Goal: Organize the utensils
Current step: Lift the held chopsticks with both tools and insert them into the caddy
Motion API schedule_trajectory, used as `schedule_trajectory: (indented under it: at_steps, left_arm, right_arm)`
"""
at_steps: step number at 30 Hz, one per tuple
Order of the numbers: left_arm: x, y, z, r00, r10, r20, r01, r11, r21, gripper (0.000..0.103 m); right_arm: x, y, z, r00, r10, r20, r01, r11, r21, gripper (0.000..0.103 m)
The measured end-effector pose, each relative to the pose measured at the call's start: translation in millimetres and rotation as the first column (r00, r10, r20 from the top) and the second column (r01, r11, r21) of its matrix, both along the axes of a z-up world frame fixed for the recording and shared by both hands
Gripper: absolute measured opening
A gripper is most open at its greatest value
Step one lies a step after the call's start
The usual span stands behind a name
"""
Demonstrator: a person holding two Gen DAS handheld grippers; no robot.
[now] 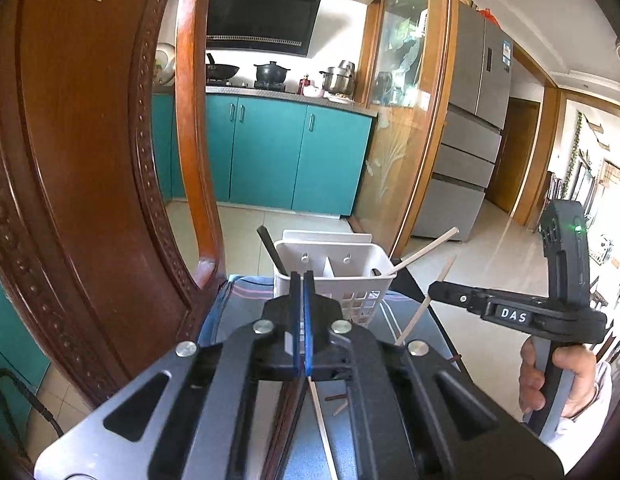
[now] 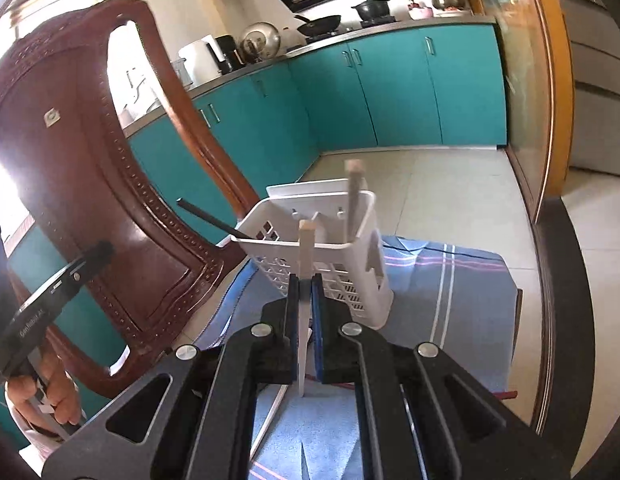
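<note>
A white slotted utensil basket [image 1: 334, 276] [image 2: 330, 240] stands on a blue striped cloth [image 2: 450, 276]. A black chopstick [image 1: 272, 250] [image 2: 214, 220] leans out of its left compartment and a pale chopstick [image 1: 426, 250] [image 2: 352, 200] out of its right. My right gripper [image 2: 305, 280] is shut on a pale chopstick [image 2: 306, 264], held upright just in front of the basket; it also shows in the left wrist view [image 1: 424, 304]. My left gripper [image 1: 302, 280] is shut with nothing seen between its fingers, close before the basket.
A carved wooden chair back [image 1: 90, 160] [image 2: 90, 180] stands close on the left. More chopsticks lie on the cloth beneath the grippers [image 1: 322, 420] [image 2: 270, 420]. Teal kitchen cabinets [image 1: 270, 152] and a tiled floor lie beyond the table edge.
</note>
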State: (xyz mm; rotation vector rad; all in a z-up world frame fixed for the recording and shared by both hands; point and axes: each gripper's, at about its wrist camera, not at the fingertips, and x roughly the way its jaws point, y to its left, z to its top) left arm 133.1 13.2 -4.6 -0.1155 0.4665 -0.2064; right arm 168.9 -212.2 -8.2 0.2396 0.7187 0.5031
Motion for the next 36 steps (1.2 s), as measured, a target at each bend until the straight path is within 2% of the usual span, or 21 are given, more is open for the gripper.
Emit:
schedule_trajectory:
  at_steps: [3, 6, 8, 11, 14, 18, 19, 28, 30, 32, 34, 36]
  left_arm:
    - [12, -2, -12, 0.999, -0.013, -0.047, 0.015, 1.0, 0.027, 0.002]
    - [28, 8, -40, 0.987, 0.027, -0.158, -0.02, 0.999, 0.045, 0.002]
    - [36, 19, -58, 0.973, 0.053, -0.224, -0.046, 0.998, 0.036, 0.002]
    - [50, 31, -87, 0.941, 0.115, -0.318, -0.096, 0.993, 0.076, 0.002]
    - [60, 28, -111, 0.913, 0.117, -0.391, -0.081, 0.991, 0.108, 0.003]
    - [64, 13, -137, 0.889, 0.085, -0.449, -0.015, 0.987, 0.158, 0.011]
    - [66, 11, -141, 0.886, 0.079, -0.458, -0.005, 0.987, 0.161, 0.015]
    - [82, -6, -185, 0.831, 0.104, -0.547, 0.039, 0.969, 0.243, 0.016]
    - [83, -7, -184, 0.837, 0.108, -0.537, 0.033, 0.969, 0.245, 0.008]
    - [78, -5, -176, 0.854, 0.113, -0.507, 0.011, 0.972, 0.236, 0.007]
    - [69, -1, -154, 0.883, 0.103, -0.457, -0.011, 0.98, 0.2, 0.007]
    - [54, 2, -109, 0.927, 0.079, -0.367, -0.03, 0.99, 0.137, 0.007]
  right_arm:
    - [-1, 0, -2, 1.0, -0.004, 0.001, 0.004, 1.0, -0.004, 0.007]
    - [-1, -7, -5, 1.0, -0.017, -0.009, 0.017, 1.0, 0.019, 0.007]
    - [-1, -11, -4, 1.0, -0.015, -0.011, 0.015, 0.999, 0.034, 0.007]
    - [-6, -13, 1, 1.0, -0.01, 0.0, 0.01, 0.999, 0.038, 0.007]
    - [-12, -12, 8, 1.0, 0.0, 0.022, -0.001, 0.999, 0.044, 0.007]
    - [-19, -12, 14, 0.999, 0.005, 0.049, -0.007, 0.999, 0.037, 0.007]
    - [-20, -11, 15, 0.999, 0.01, 0.051, -0.012, 0.999, 0.038, 0.007]
    - [-21, 6, 11, 0.998, 0.049, 0.047, -0.05, 0.999, 0.011, 0.007]
    - [-22, 8, 11, 0.997, 0.058, 0.049, -0.058, 0.998, 0.009, 0.007]
    - [-25, 8, 14, 0.996, 0.062, 0.058, -0.063, 0.998, 0.011, 0.007]
    - [-29, 4, 21, 0.995, 0.057, 0.078, -0.058, 0.998, 0.021, 0.007]
    - [-34, -2, 33, 0.993, 0.046, 0.109, -0.05, 0.998, 0.033, 0.007]
